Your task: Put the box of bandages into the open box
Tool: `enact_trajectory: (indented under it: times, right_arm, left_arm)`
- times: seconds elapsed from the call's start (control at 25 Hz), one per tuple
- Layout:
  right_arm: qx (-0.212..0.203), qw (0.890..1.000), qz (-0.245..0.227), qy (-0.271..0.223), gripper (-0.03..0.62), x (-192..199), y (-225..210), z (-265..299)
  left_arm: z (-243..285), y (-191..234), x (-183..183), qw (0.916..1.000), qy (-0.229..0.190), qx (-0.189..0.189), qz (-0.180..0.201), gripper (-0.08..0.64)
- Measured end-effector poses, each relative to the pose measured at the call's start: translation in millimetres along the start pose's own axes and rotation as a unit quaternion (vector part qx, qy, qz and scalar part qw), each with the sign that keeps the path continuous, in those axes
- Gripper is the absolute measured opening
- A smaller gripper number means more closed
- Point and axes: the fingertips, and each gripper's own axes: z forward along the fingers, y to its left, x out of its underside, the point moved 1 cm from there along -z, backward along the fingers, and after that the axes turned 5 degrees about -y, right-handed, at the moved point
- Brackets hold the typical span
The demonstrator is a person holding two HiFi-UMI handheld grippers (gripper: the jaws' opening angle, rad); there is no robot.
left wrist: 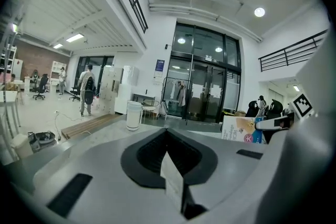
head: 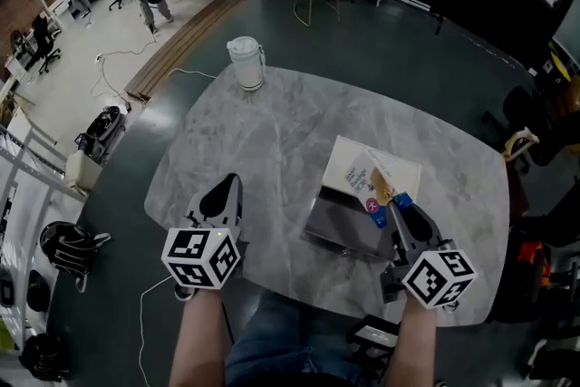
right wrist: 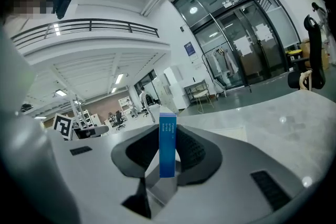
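One broad marble table (head: pixel 272 140) fills the head view. On its right part sits the open box (head: pixel 337 222), grey inside, pale lid tipped back. Up at the far edge stands a white jug (head: pixel 246 63). Left gripper (head: pixel 227 188) hovers over bare marble, jaws pressed together, nothing between them. Right gripper (head: pixel 396 206) pinches the bandage box (head: pixel 373 188), narrow blue side facing its camera, box upright. The head view puts it over the open box.

The right tool (head: pixel 397 207) holds the bandage box (head: pixel 377 186) over the open box (head: pixel 346 229).
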Motion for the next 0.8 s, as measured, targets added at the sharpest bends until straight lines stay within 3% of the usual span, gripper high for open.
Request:
enact_trajectory:
  times: [0.4, 0.8]
  right_arm:
    - [0.0, 0.996, 0.011, 0.085, 0.11, 58, 3, 5]
    - [-0.008, 0.987, 0.035, 0.158, 0.112, 94, 6, 5]
  left_arm:
    - [-9, 18, 48, 0.998, 0.06, -0.02, -0.006, 0.011]
    - [-9, 25, 52, 0.9973, 0.068, -0.023, -0.011, 0.011]
